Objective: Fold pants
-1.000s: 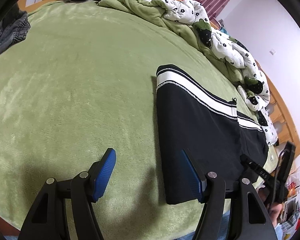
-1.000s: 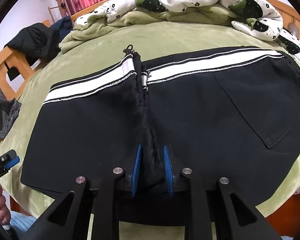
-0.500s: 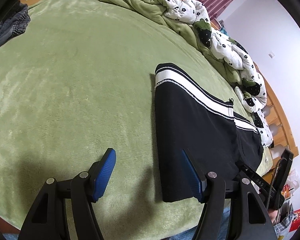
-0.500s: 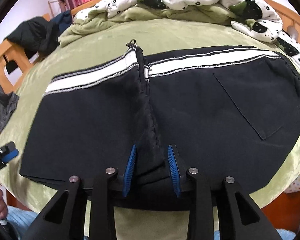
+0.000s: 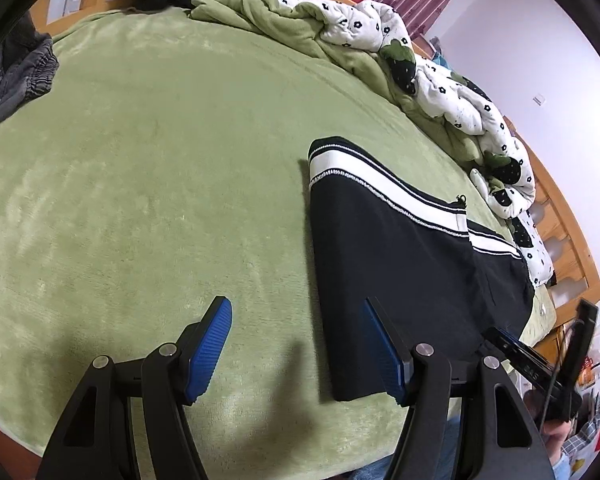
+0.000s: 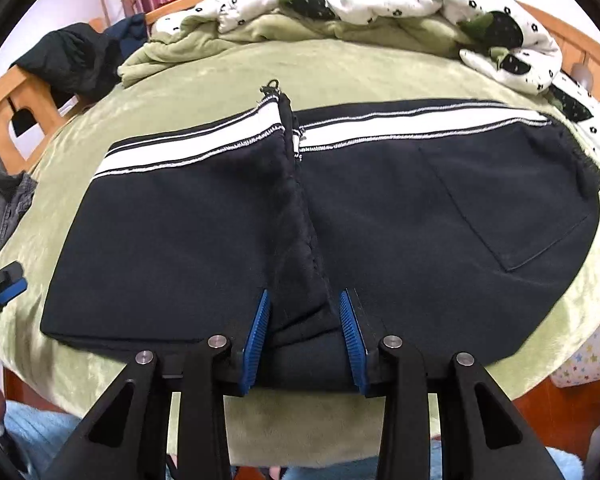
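Black pants [image 6: 380, 208] with a white stripe lie folded flat on the green bed blanket [image 6: 340, 64]; they also show in the left wrist view [image 5: 400, 248] at the right. My right gripper [image 6: 305, 332] is open, its blue pads on either side of a raised fold at the near edge of the pants. My left gripper [image 5: 296, 348] is wide open and empty above the blanket [image 5: 140, 160], its right pad over the left near corner of the pants. The right gripper's body shows in the left wrist view [image 5: 540, 360].
A rumpled white-and-green quilt [image 6: 380, 4] lies along the far side of the bed. Grey clothes [image 5: 12, 80] lie at the left edge. Dark clothes [image 6: 72, 60] hang on the wooden bed frame [image 6: 8, 108].
The right gripper's jaws have widened around the fold it was pinching. The left gripper stays open and has shifted slightly.
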Tool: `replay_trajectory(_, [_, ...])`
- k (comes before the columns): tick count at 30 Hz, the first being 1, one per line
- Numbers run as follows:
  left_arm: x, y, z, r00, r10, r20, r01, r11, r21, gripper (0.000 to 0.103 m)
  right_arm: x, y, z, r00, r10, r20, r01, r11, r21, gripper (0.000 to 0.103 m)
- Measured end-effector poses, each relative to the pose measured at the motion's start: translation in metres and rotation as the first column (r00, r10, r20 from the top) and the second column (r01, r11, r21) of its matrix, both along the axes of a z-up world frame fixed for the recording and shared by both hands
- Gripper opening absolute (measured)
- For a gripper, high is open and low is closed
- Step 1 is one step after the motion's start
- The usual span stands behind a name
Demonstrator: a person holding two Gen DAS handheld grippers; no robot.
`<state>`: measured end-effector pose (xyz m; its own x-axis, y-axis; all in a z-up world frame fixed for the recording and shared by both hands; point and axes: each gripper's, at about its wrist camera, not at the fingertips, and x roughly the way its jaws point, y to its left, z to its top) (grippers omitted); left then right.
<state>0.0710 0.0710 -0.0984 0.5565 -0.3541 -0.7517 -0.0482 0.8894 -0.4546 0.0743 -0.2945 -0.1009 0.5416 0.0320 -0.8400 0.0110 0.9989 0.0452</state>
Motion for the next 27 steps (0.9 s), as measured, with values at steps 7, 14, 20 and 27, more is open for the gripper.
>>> replay_trajectory(7, [0.010,-0.010,0.002,0.999,-0.026,-0.026,0.022,0.991,-0.134,0.064,-0.023,-0.029,0.008,1.000,0.005,0.022,-0.005,1.000,0.005,0.040])
replay_trajectory(14, [0.018,-0.030,0.054,0.998,-0.063,0.011,0.064,0.997,-0.036,0.063,-0.031,-0.104,0.029,0.991,-0.105,0.079,0.099,0.992,0.083,0.041])
replay_trajectory(20, [0.033,-0.035,0.124,0.994,-0.045,0.099,0.043,0.999,0.019,0.065,-0.040,-0.188,0.077,0.965,-0.208,0.162,0.194,0.976,0.099,0.062])
replay_trajectory(27, [0.060,-0.044,0.107,0.992,-0.073,0.105,0.061,0.991,0.116,0.073,-0.028,-0.274,0.037,0.952,-0.292,0.091,0.272,0.944,0.188,0.070])
